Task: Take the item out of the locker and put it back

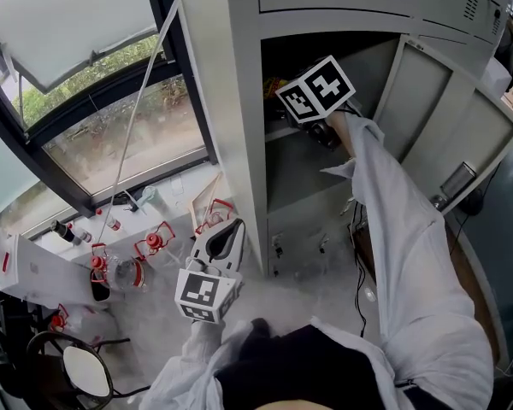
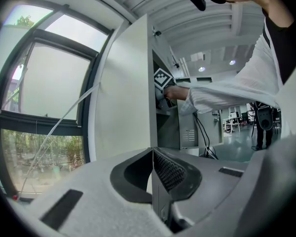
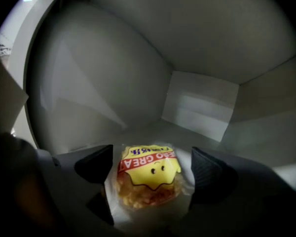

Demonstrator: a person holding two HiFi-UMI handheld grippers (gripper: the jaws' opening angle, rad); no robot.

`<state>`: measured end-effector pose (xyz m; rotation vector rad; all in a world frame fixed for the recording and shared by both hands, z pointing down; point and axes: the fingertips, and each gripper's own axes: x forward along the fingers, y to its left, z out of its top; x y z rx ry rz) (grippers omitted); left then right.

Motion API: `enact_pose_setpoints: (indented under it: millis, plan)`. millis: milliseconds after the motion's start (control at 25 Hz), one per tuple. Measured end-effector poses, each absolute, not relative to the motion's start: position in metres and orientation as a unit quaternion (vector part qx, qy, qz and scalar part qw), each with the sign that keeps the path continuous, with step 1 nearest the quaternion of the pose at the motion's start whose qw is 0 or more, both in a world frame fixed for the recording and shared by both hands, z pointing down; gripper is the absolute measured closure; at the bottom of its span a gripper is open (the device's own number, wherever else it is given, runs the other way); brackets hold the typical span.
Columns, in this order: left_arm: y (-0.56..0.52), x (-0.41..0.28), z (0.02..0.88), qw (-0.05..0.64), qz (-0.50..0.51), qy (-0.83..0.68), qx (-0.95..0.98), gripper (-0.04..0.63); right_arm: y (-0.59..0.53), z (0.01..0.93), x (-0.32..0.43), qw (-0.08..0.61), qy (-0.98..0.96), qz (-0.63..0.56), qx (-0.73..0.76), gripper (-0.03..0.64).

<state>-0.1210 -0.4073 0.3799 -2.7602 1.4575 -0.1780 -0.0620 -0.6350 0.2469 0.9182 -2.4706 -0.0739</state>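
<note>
A snack packet (image 3: 149, 174) with a yellow and red label lies on the locker shelf (image 3: 138, 132), between the pads of my right gripper (image 3: 153, 172). The jaws stand wide, and the right pad (image 3: 209, 174) is clear of the wrapper. In the head view this gripper's marker cube (image 1: 316, 88) sits at the mouth of the upper compartment of the grey locker (image 1: 235, 101), with its fingers hidden inside. My left gripper (image 1: 229, 229) hangs low beside the locker, shut with nothing in it (image 2: 152, 154).
The locker door (image 1: 445, 118) stands open to the right. Bottles with red caps (image 1: 154, 242) and a white box (image 1: 34, 272) lie on the floor under the window (image 1: 111, 118). A round stool (image 1: 85, 370) is at lower left and cables (image 1: 359, 263) run down by the locker.
</note>
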Motion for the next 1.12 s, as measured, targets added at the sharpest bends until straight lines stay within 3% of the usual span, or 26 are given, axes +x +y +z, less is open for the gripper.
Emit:
enact_pose_setpoints:
  millis: [320, 720, 920, 1040, 1120]
  plan:
    - [-0.405, -0.11, 0.38, 0.008, -0.056, 0.457, -0.887, 0.584, -0.627, 0.227, -0.04, 0.202, -0.906, -0.038, 0.37, 0.11]
    - [-0.397, -0.085, 0.381, 0.003, -0.054, 0.437, -0.898, 0.584, -0.558, 0.205, 0.026, 0.059, -0.901, -0.037, 0.428, 0.127]
    - [-0.393, -0.075, 0.383, -0.008, -0.048, 0.429, -0.902, 0.584, -0.496, 0.22, 0.074, 0.002, -0.882, -0.021, 0.47, 0.297]
    - [-0.392, -0.071, 0.383, -0.018, -0.039, 0.427, -0.903, 0.584, -0.459, 0.24, 0.104, -0.035, -0.865, 0.003, 0.501, 0.46]
    - [-0.391, -0.067, 0.384, -0.025, -0.034, 0.426, -0.904, 0.584, -0.436, 0.257, 0.119, -0.059, -0.854, 0.017, 0.517, 0.519]
